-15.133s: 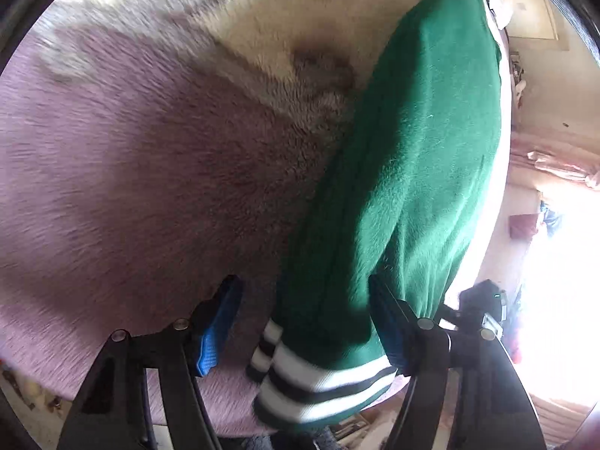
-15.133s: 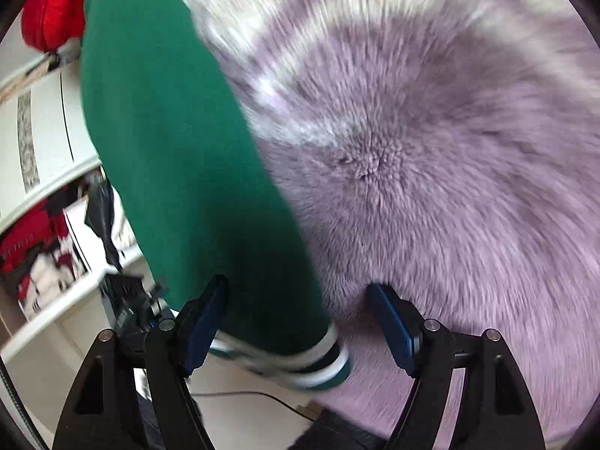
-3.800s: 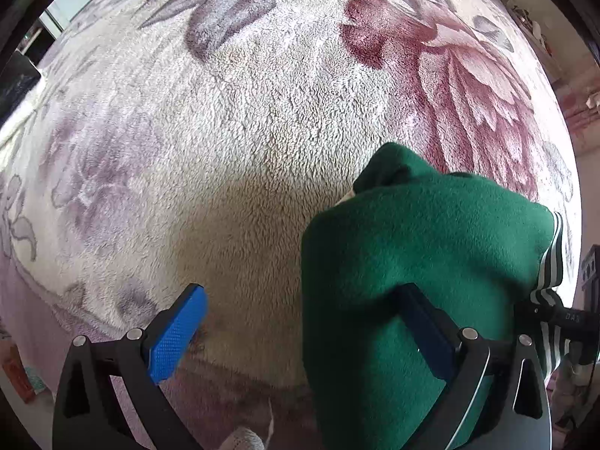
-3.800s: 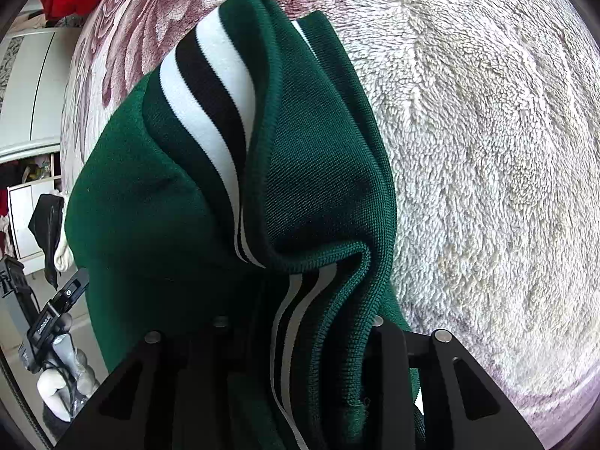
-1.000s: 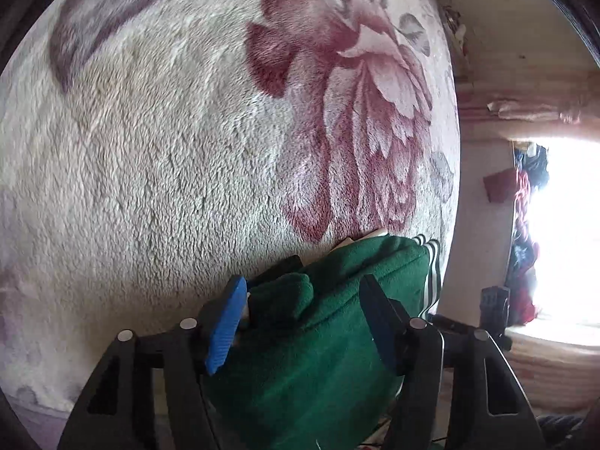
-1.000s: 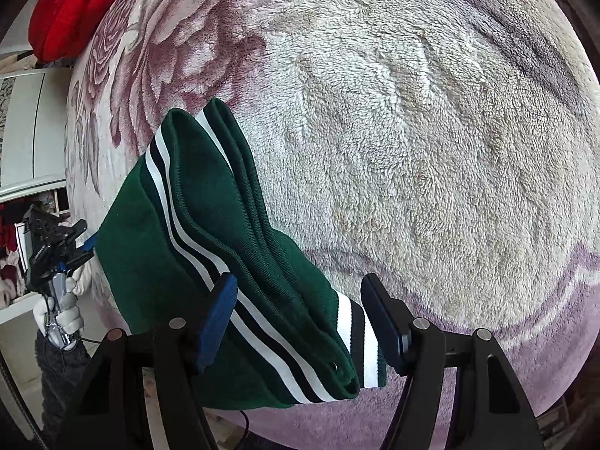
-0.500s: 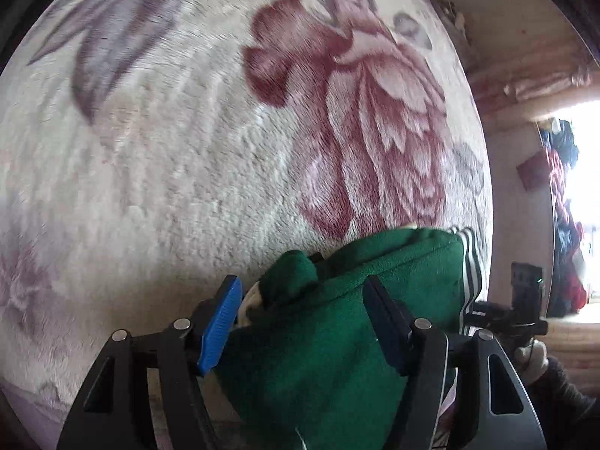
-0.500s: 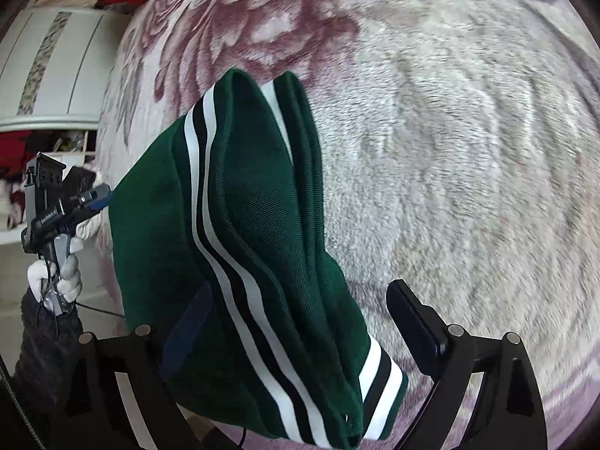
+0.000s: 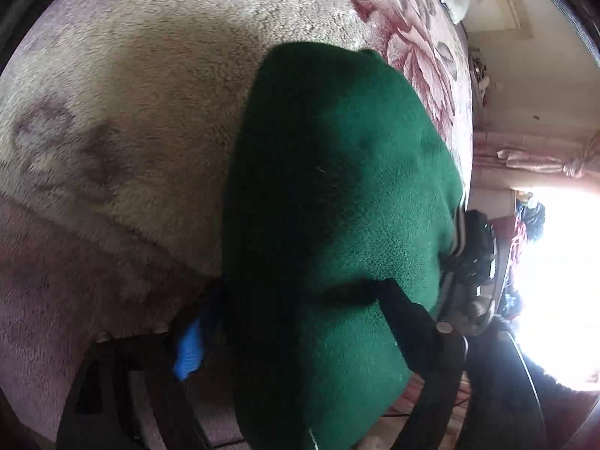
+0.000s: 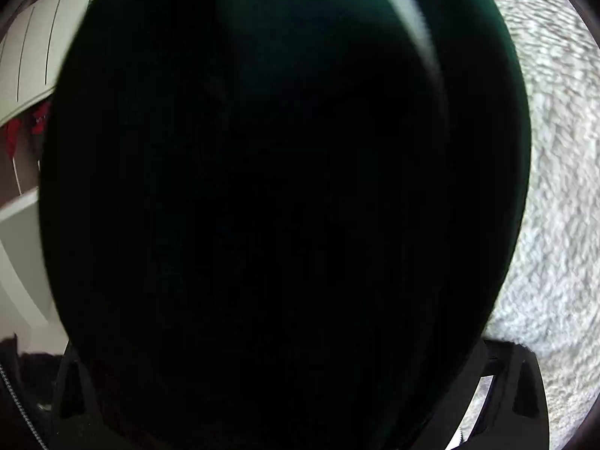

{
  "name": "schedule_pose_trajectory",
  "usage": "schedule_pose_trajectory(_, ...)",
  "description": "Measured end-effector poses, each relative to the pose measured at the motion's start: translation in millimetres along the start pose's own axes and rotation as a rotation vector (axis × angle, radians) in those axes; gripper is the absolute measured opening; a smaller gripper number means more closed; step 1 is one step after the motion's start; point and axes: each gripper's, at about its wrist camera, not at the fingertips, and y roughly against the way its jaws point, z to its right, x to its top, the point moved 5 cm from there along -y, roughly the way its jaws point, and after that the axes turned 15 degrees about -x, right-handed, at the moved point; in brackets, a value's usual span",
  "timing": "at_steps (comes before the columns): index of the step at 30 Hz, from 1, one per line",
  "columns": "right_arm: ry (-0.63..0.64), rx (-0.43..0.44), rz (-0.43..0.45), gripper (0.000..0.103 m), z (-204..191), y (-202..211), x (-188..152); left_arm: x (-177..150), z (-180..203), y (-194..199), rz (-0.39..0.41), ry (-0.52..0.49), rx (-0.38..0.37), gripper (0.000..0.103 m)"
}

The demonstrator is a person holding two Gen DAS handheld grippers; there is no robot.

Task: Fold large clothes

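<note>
A folded dark green garment (image 9: 337, 187) with a striped hem lies on a plush floral blanket (image 9: 131, 112). My left gripper (image 9: 292, 300) straddles its near end. Its jaws are opening: the blue pad (image 9: 189, 345) sits just off the cloth's left edge and the other finger (image 9: 405, 318) lies over the top. In the right wrist view the garment (image 10: 281, 187) fills almost everything, dark and blurred, with one white stripe (image 10: 412, 18) showing. My right gripper (image 10: 292, 337) is opening wide around it; its pads are hidden. It also shows as a black gripper body (image 9: 472, 258) at the garment's far edge.
The blanket (image 10: 555, 150) spreads to the right of the garment. White wardrobe doors (image 10: 30, 56) stand at the left, and red clothes (image 10: 22, 131) hang below them. A bright window (image 9: 558, 270) and a pink curtain (image 9: 525, 157) are at the right.
Both grippers have pushed in much closer to the folded garment, with their jaws spread wider. The cloth now blocks nearly the whole right wrist view.
</note>
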Motion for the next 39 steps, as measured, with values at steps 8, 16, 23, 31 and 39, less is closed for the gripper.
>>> schedule_pose_trajectory(8, -0.181, 0.188, 0.029, 0.067, -4.8, 13.6, -22.1, 15.4, 16.6, -3.5, 0.039, -0.086, 0.059, 0.087)
schedule_pose_trajectory(16, -0.113, 0.025, 0.021, 0.085, 18.2, 5.0, -28.0, 23.6, 4.5, -16.6, -0.024, -0.066, -0.009, 0.087)
schedule_pose_trajectory(23, -0.092, 0.13, -0.021, 0.083, -4.0, -17.3, -15.1, 28.7, 13.8, -16.2, 0.012, -0.048, 0.005, 0.087)
schedule_pose_trajectory(31, -0.216, 0.164, 0.066, 0.044, -28.3, 5.1, -35.4, 35.5, 38.2, -4.2, 0.036, -0.094, 0.054, 0.081)
schedule_pose_trajectory(39, -0.224, 0.235, 0.171, 0.043, -74.2, 54.6, -8.3, 99.6, 93.5, 8.2, 0.04, -0.198, 0.054, 0.081)
